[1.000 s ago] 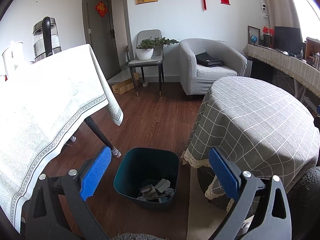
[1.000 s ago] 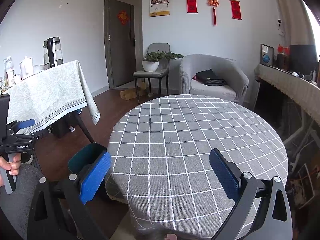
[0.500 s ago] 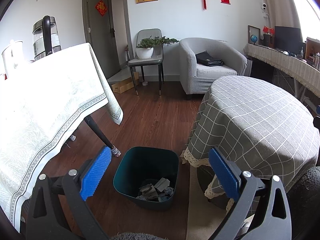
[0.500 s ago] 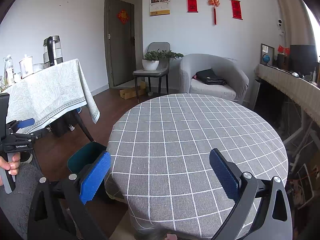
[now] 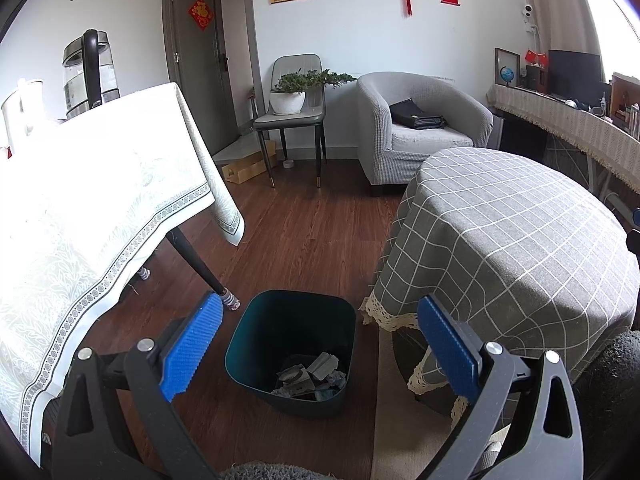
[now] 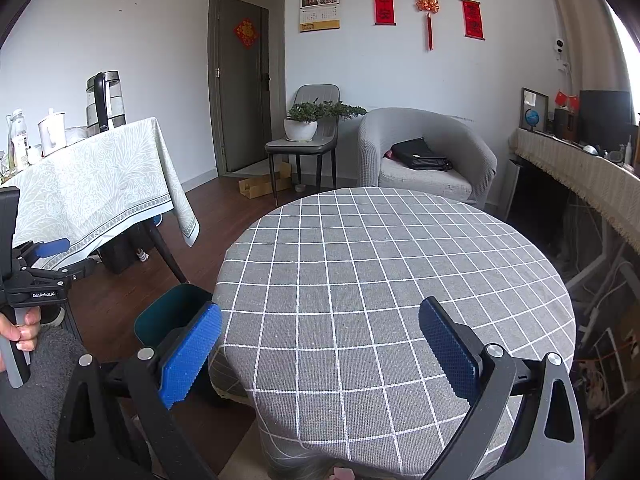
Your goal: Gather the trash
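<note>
The left gripper hangs above the bin, jaws wide and holding nothing, so the camera looks straight down into it; the placement suits a drop, though nothing is in the gripper now. The trash, crumpled paper and wrappers, lies in a heap at the bottom of the bin, toward the wall nearest the gripper. The bin stands on the wood floor just beside the round bench, between it and the white-clothed bench, close enough that scraps from either top need only a short carry. The right gripper is held over the near edge of the round bench, also wide and holding nothing, pointed across the checked cloth as if scanning it. That top shows no litter from this view, so the collecting looks finished or close to it, at least on this bench.
</note>
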